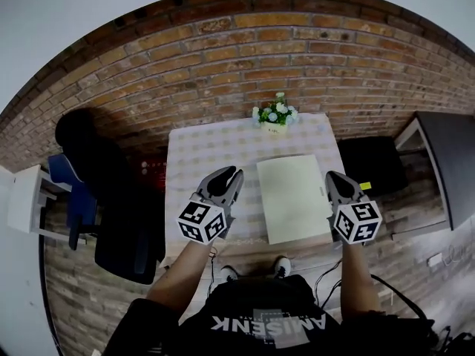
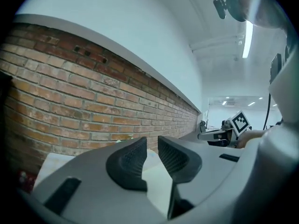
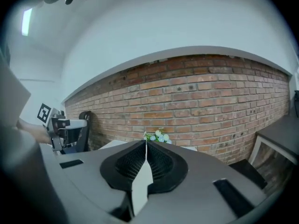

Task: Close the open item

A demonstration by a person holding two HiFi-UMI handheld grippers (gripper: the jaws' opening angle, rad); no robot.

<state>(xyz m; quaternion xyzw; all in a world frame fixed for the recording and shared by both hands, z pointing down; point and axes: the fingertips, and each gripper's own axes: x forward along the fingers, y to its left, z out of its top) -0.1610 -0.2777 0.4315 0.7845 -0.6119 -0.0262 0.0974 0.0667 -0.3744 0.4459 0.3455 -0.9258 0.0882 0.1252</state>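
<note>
chair: i see a dark chair (image 1: 111,199) at the far left, beside the table and apart from it.
left gripper: my left gripper (image 1: 231,175) hangs over the left part of the table, left of the book and not touching it; its fingers (image 2: 128,160) stand a narrow gap apart with nothing between them.
table: the table (image 1: 193,147) wears a pale checked cloth and stands against a brick wall (image 1: 223,50).
flowers: a small pot of flowers (image 1: 274,113) sits at the far edge, beyond the book.
book: a pale book (image 1: 293,199) lies flat on the right half of the table, cover down, between my two grippers.
right gripper: my right gripper (image 1: 334,176) hangs just right of the book; its fingers are pressed together on nothing.
</note>
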